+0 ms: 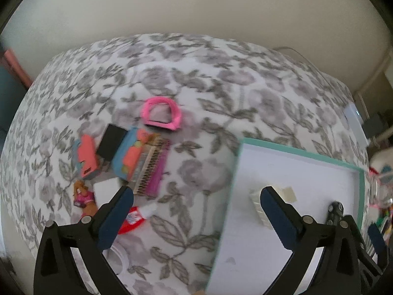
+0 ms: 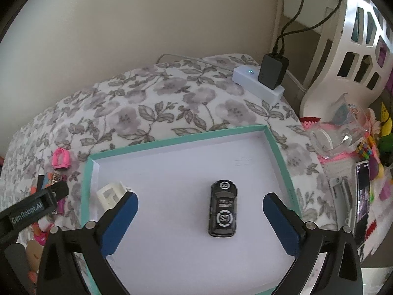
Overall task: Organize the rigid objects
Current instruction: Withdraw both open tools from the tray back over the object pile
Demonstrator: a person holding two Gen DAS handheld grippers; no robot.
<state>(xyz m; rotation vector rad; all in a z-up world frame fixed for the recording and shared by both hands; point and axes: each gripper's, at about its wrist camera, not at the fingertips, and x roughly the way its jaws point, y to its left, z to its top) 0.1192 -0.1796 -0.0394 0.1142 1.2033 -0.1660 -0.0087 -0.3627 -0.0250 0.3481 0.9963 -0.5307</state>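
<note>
Inside teal-rimmed tray (image 2: 277, 147), toy car (image 2: 223, 209) mid-floor; right gripper (image 2: 200, 210), left gripper (image 1: 196, 202) fingers spread.

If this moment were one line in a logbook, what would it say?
left hand-held gripper: open, empty | right hand-held gripper: open, empty | toy car: in teal tray | white block: in tray | pink band: on bedspread

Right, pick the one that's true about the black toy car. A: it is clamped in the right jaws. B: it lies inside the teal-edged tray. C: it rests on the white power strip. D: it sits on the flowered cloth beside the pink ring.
B: the toy car lies on the white floor of the tray, free between the wide-open jaws of the right gripper.
</note>
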